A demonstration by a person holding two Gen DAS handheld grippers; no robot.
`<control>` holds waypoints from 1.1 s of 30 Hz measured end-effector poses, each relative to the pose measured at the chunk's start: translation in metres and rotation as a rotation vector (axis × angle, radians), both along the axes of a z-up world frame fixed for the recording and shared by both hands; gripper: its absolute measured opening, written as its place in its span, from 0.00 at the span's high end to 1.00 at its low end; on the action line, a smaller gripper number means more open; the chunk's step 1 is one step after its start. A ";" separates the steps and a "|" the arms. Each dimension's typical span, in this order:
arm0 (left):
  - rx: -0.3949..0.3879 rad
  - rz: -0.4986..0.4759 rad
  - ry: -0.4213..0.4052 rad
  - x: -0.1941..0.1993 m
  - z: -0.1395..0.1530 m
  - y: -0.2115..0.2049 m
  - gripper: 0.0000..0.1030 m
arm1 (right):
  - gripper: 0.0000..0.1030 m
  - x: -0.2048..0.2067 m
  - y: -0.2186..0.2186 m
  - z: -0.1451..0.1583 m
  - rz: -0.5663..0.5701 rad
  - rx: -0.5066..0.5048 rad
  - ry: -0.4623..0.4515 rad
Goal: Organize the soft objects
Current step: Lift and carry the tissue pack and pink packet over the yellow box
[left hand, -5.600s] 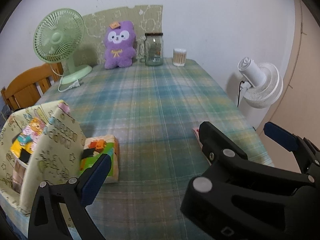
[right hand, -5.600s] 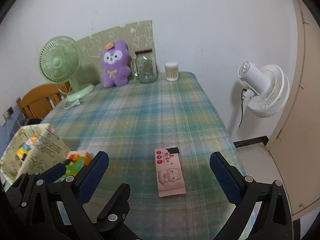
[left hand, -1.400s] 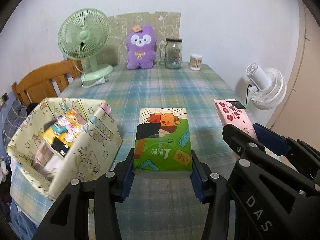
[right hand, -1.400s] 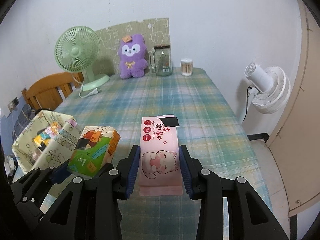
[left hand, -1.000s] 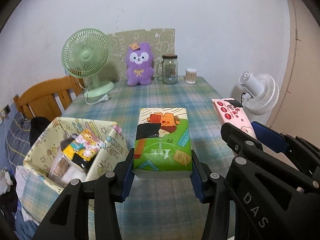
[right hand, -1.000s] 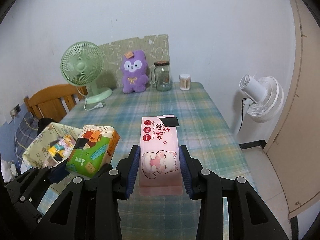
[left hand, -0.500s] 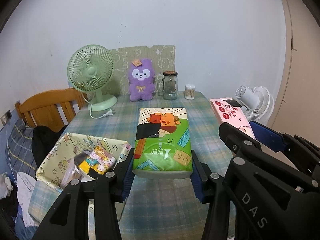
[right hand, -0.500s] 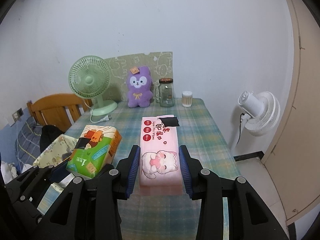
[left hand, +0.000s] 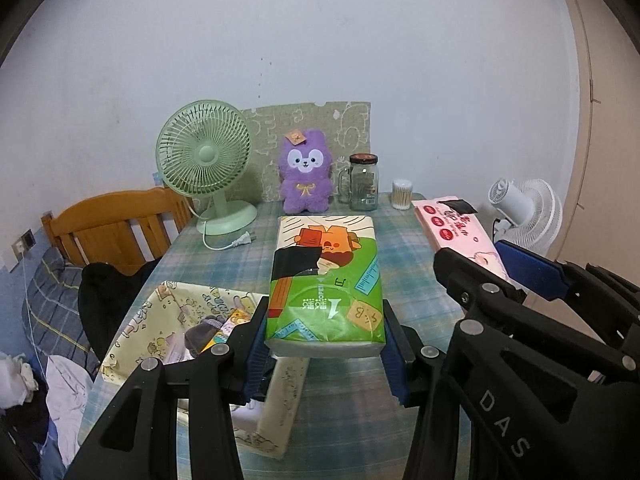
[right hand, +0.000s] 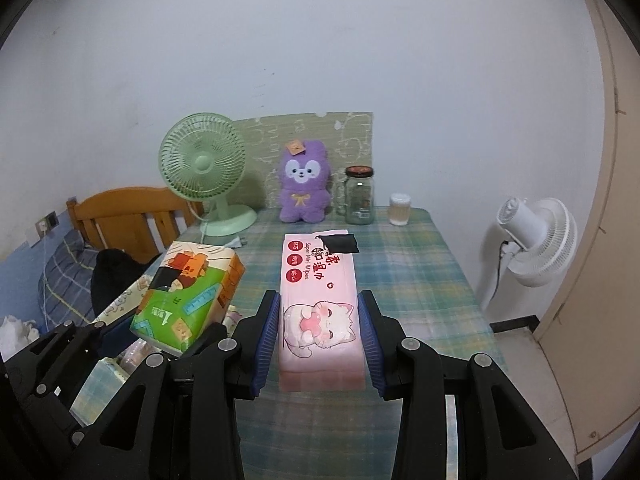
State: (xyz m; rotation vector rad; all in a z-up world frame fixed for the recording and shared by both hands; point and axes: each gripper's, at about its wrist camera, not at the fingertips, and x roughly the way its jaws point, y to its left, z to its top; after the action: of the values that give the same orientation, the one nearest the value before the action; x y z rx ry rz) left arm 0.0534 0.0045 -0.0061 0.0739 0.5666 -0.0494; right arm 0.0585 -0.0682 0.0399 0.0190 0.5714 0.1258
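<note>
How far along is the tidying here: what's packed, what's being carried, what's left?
Done: the patterned storage bin on the table already holds a few small items. In hand: the left gripper clamps the green tissue pack and the right gripper clamps the pink wipes pack, both held above the table. Left: neither pack is in the bin yet.

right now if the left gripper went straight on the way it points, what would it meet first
Probably the plaid table. The left gripper, shut on the green tissue pack, tilts downward, and bare cloth lies ahead of the pack. The purple plush sits farther along that line. Depth is hard to judge through the fisheye.
</note>
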 end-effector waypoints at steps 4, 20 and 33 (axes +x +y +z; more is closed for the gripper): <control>0.005 0.012 0.014 0.003 -0.004 0.013 0.51 | 0.58 0.009 0.015 -0.006 0.038 0.007 0.018; 0.006 0.057 0.071 0.020 -0.023 0.062 0.50 | 0.58 0.033 0.068 -0.031 0.121 0.011 0.077; 0.020 0.088 0.125 0.032 -0.041 0.099 0.50 | 0.58 0.047 0.108 -0.049 0.192 -0.007 0.126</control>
State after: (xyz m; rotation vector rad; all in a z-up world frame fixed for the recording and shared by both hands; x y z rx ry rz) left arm 0.0859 0.1036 -0.0474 0.0656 0.6948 0.0373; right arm 0.1052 0.0393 -0.0092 -0.0347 0.6990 0.3116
